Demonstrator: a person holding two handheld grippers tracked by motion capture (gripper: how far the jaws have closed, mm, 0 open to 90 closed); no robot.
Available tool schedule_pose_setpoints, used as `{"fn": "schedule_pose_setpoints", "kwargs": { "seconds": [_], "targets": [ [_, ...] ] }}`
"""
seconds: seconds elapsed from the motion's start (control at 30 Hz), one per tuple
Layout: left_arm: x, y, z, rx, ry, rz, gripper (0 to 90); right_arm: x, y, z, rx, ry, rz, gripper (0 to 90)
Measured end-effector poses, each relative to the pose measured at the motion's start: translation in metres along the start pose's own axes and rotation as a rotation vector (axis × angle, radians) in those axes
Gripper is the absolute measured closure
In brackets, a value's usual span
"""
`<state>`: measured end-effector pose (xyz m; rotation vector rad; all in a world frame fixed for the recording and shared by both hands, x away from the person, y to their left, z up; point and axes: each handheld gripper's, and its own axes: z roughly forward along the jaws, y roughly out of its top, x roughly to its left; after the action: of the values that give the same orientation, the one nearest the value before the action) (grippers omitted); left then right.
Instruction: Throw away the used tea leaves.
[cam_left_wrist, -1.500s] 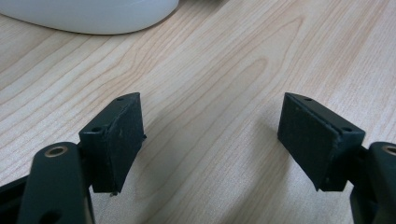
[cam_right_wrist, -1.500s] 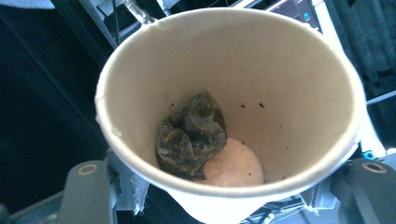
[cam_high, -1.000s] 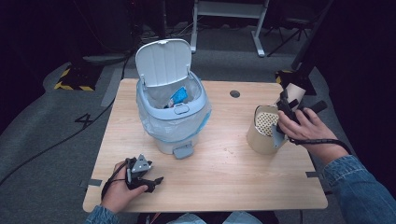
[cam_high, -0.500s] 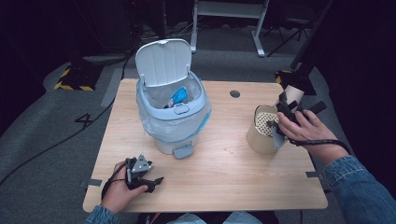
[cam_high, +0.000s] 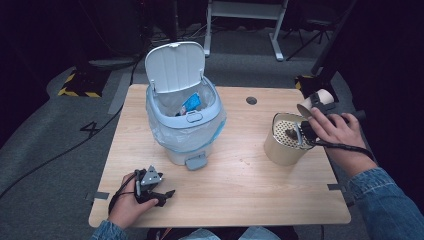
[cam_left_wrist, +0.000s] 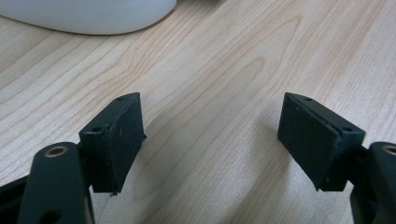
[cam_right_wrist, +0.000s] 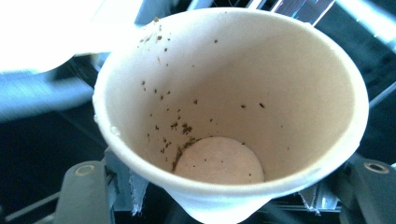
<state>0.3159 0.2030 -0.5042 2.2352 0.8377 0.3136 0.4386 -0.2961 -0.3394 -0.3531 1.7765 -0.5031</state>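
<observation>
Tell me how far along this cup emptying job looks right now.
Done, apparently: the paper cup looks emptied, with only dark specks clinging inside, and something dark lies on the perforated insert of the tan container. In hand: the right gripper holds the cup tilted beside that container. Likely left: the bin stands open, perhaps for the cup. The left gripper rests open on the table.
</observation>
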Motion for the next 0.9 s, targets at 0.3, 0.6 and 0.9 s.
{"fn": "schedule_pose_setpoints", "kwargs": {
  "seconds": [0.3, 0.6, 0.9],
  "targets": [
    [0.000, 0.000, 0.000, 0.000, -0.001, 0.000, 23.0, -0.005, -0.026, 0.000, -0.156, 0.152, 0.525, 31.0],
    [0.000, 0.000, 0.000, -0.001, -0.003, -0.001, 22.8, 0.000, -0.041, 0.001, -0.239, 0.292, 1.056, 30.8],
    [0.000, 0.000, 0.000, -0.001, -0.003, -0.002, 22.8, 0.006, -0.052, 0.004, -0.352, 0.425, 1.441, 30.9]
  ]
}}
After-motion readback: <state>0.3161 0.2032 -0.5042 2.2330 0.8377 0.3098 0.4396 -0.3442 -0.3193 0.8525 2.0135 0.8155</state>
